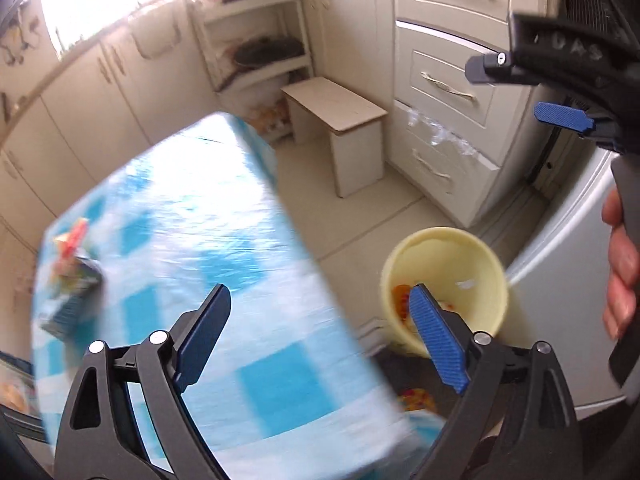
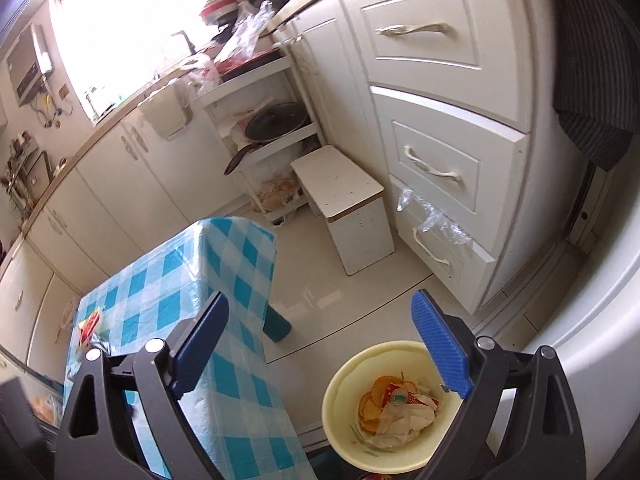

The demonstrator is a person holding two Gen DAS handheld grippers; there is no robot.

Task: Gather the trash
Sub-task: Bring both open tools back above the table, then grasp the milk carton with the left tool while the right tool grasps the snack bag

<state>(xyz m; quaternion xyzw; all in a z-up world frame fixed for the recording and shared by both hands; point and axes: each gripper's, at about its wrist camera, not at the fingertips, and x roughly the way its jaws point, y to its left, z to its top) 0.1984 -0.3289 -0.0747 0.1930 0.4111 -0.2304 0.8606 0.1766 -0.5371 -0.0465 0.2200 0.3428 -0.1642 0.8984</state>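
Now both claws, left (image 1: pixel 320 320) and right (image 2: pixel 320 338), tilt down, jaws wide and empty, above the bin (image 2: pixel 348 432) beside the worktop (image 2: pixel 224 264).

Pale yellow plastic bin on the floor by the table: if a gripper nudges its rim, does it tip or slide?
The pale yellow plastic bin probably slides: the glossy tile floor looks slick. It likely weighs little, holding only peels and crumpled wrappers. Being tall and seemingly narrower at the base, a high push might tip it.
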